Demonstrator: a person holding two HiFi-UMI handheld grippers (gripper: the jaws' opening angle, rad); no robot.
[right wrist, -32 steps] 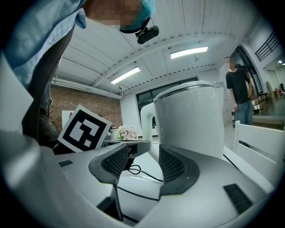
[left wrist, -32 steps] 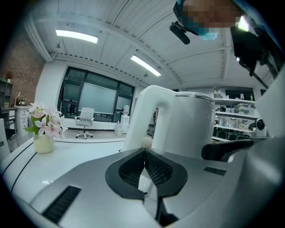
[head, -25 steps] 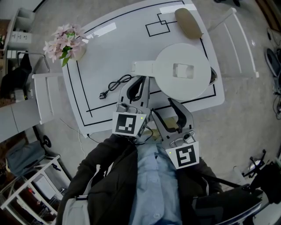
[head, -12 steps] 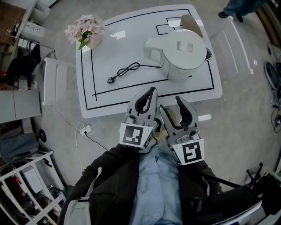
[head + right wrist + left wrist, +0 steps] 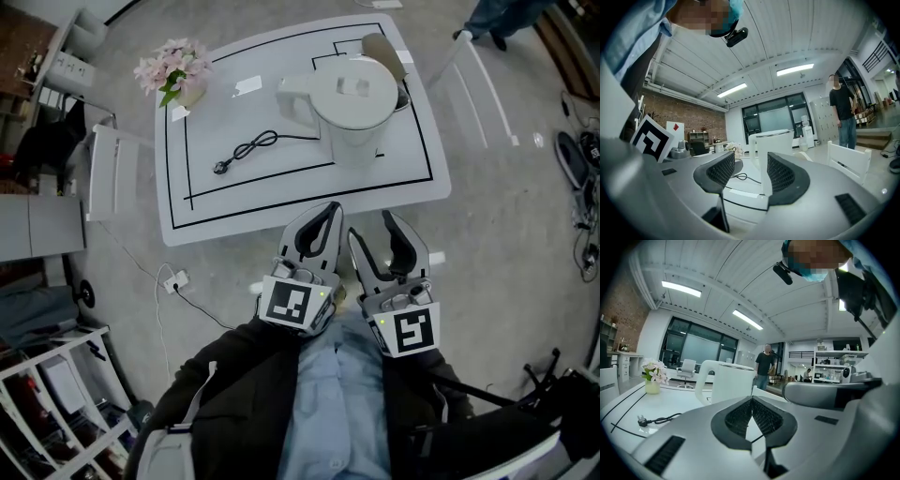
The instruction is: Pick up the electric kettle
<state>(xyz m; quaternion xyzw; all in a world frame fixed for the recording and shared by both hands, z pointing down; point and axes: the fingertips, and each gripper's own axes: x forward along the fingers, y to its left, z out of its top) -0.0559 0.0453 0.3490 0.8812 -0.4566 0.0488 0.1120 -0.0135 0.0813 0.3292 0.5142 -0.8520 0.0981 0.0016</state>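
Note:
The white electric kettle [image 5: 354,101] stands upright at the far right of the white table [image 5: 216,192], handle [image 5: 289,93] to the left. Its black cord [image 5: 247,150] trails left to a plug. Both grippers hang short of the table's near edge, apart from the kettle. My left gripper [image 5: 329,209] is shut with nothing in it; its pads meet at the tip [image 5: 751,401]. My right gripper [image 5: 373,228] is open and empty. In the left gripper view the kettle [image 5: 727,383] shows beyond the jaws. In the right gripper view it [image 5: 776,143] stands behind the gap of my right gripper [image 5: 750,171].
A vase of pink flowers [image 5: 174,71] sits at the table's far left corner. A tan oval object [image 5: 378,44] lies behind the kettle. White chairs [image 5: 106,173] [image 5: 483,84] flank the table. A power strip [image 5: 174,279] lies on the floor. A person [image 5: 843,110] stands far off.
The kettle looks smaller and farther away than a second ago. Both grippers were over the table's near part and now sit back past its edge, close to the body.

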